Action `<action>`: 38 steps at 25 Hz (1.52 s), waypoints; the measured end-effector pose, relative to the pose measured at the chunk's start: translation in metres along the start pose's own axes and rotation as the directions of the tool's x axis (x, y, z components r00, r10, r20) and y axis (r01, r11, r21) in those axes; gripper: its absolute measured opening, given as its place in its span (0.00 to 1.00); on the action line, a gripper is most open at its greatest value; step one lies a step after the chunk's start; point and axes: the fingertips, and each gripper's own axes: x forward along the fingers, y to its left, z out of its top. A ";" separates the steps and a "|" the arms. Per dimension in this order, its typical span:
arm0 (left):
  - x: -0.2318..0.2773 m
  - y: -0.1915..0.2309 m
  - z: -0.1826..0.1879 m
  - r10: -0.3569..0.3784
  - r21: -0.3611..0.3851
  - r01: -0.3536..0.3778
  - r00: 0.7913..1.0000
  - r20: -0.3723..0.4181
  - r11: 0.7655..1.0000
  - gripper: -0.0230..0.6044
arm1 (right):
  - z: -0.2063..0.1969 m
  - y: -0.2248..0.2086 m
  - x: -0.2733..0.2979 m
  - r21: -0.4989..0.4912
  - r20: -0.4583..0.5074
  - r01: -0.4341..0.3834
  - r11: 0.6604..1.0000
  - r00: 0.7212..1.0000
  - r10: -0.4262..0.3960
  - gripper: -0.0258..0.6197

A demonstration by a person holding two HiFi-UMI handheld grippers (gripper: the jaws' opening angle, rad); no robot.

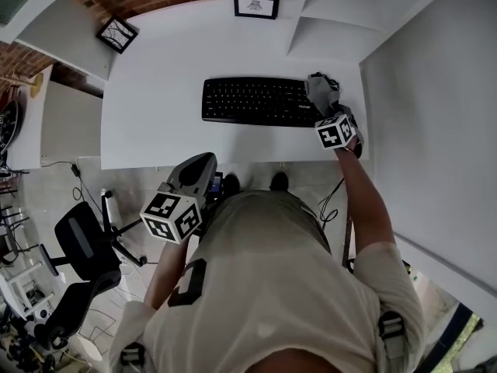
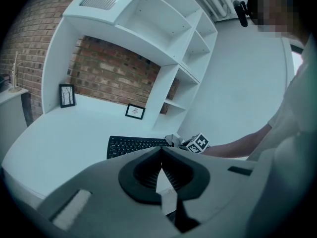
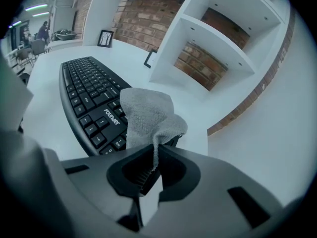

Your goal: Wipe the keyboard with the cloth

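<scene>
A black keyboard point(image 1: 256, 101) lies on the white desk point(image 1: 155, 92). My right gripper point(image 1: 327, 111) is at the keyboard's right end, shut on a grey cloth point(image 1: 321, 92). In the right gripper view the cloth point(image 3: 146, 115) bunches up out of the jaws point(image 3: 156, 150) and drapes over the right-hand keys of the keyboard point(image 3: 89, 93). My left gripper point(image 1: 203, 163) hangs off the desk's front edge, near my body, shut with nothing in it. From the left gripper view the closed jaws point(image 2: 161, 153) point at the keyboard point(image 2: 133, 145) and the cloth point(image 2: 173, 140) beyond.
Two small framed pictures point(image 1: 256, 5) point(image 1: 117, 34) stand at the back of the desk. White shelves point(image 1: 334, 22) rise at the back right, and a wall point(image 1: 435, 115) closes the right side. An office chair point(image 1: 78, 247) stands on the floor at the left.
</scene>
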 end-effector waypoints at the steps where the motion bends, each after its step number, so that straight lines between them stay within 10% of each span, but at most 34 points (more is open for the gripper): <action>1: 0.001 0.000 0.001 0.001 0.001 -0.001 1.000 0.000 1.000 0.04 | 0.000 -0.001 0.000 0.000 0.000 0.003 1.000 1.000 -0.003 0.06; 15: -0.004 0.022 -0.001 0.037 -0.047 -0.036 0.999 0.018 0.998 0.04 | -0.034 -0.041 0.000 0.112 -0.125 0.074 0.991 0.990 -0.060 0.06; 26: -0.023 0.054 -0.004 0.090 -0.111 -0.084 0.995 0.047 0.990 0.04 | 0.191 0.079 -0.028 -0.140 0.263 -0.141 0.980 0.949 0.174 0.06; 38: -0.087 0.113 -0.040 0.249 -0.254 -0.229 0.967 0.046 0.940 0.04 | 0.280 0.244 0.004 -0.459 0.175 -0.262 0.849 0.910 0.376 0.06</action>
